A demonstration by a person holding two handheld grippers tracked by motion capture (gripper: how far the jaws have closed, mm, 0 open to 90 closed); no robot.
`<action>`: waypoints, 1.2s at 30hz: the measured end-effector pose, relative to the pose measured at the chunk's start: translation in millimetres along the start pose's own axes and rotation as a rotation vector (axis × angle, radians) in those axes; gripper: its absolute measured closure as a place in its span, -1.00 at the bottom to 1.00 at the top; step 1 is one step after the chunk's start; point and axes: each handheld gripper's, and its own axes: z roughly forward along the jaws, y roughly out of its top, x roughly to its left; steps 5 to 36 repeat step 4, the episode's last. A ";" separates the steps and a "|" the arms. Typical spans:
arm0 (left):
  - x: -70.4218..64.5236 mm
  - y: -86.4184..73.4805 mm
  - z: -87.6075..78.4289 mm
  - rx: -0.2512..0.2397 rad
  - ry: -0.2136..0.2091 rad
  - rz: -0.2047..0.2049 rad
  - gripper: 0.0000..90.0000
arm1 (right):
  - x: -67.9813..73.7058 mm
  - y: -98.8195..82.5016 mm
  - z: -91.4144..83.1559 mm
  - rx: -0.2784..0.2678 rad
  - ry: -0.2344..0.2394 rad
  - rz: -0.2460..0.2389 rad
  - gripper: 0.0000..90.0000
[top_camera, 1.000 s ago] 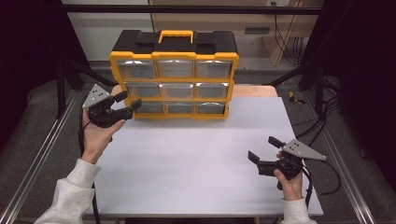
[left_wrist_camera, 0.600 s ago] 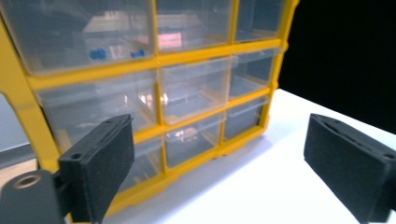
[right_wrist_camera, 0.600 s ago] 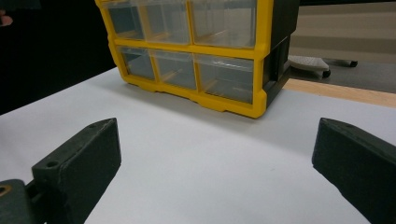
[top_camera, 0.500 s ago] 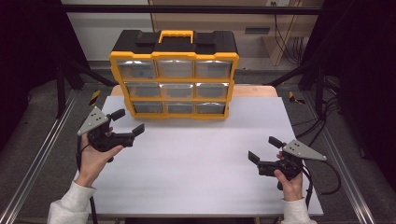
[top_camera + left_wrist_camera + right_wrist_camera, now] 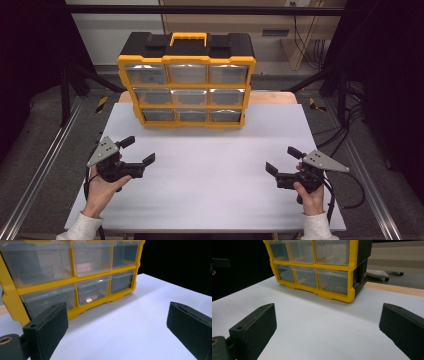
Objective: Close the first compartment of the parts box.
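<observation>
1. Drawer cabinet [image 5: 186,80], yellow with clear drawers, stands upright at the far edge of the white bench [image 5: 215,175], its long side running left to right. Left tongs [image 5: 140,152] and right tongs [image 5: 280,160] rest nearer the person, both wide and empty.
2. Left gripper view: cabinet [image 5: 72,277] lies ahead and left; the jaws have just been opening, nothing between them.
3. Right gripper view: cabinet [image 5: 317,267] lies farther ahead.
</observation>
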 end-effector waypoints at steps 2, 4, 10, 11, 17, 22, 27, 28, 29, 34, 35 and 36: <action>1.0 -3.2 -1.9 -0.002 0.000 -0.002 -0.93 | -0.3 -0.8 0.3 0.003 -0.002 0.000 -0.96; 2.3 -5.5 -3.8 -0.001 0.004 -0.001 -0.93 | -0.5 -1.4 0.8 0.003 -0.003 0.001 -0.96; 2.3 -5.5 -3.8 -0.001 0.004 -0.001 -0.93 | -0.5 -1.4 0.8 0.003 -0.003 0.001 -0.96; 2.3 -5.5 -3.8 -0.001 0.004 -0.001 -0.93 | -0.5 -1.4 0.8 0.003 -0.003 0.001 -0.96; 2.3 -5.5 -3.8 -0.001 0.004 -0.001 -0.93 | -0.5 -1.4 0.8 0.003 -0.003 0.001 -0.96; 2.3 -5.5 -3.8 -0.001 0.004 -0.001 -0.93 | -0.5 -1.4 0.8 0.003 -0.003 0.001 -0.96; 2.3 -5.5 -3.8 -0.001 0.004 -0.001 -0.93 | -0.5 -1.4 0.8 0.003 -0.003 0.001 -0.96; 2.3 -5.5 -3.8 -0.001 0.004 -0.001 -0.93 | -0.5 -1.4 0.8 0.003 -0.003 0.001 -0.96; 2.3 -5.5 -3.8 -0.001 0.004 -0.001 -0.93 | -0.5 -1.4 0.8 0.003 -0.003 0.001 -0.96; 2.3 -5.5 -3.8 -0.001 0.004 -0.001 -0.93 | -0.5 -1.4 0.8 0.003 -0.003 0.001 -0.96; 2.3 -5.5 -3.8 -0.001 0.004 -0.001 -0.93 | -0.5 -1.4 0.8 0.003 -0.003 0.001 -0.96; 2.3 -5.5 -3.8 -0.001 0.004 -0.001 -0.93 | -0.5 -1.4 0.8 0.003 -0.003 0.001 -0.96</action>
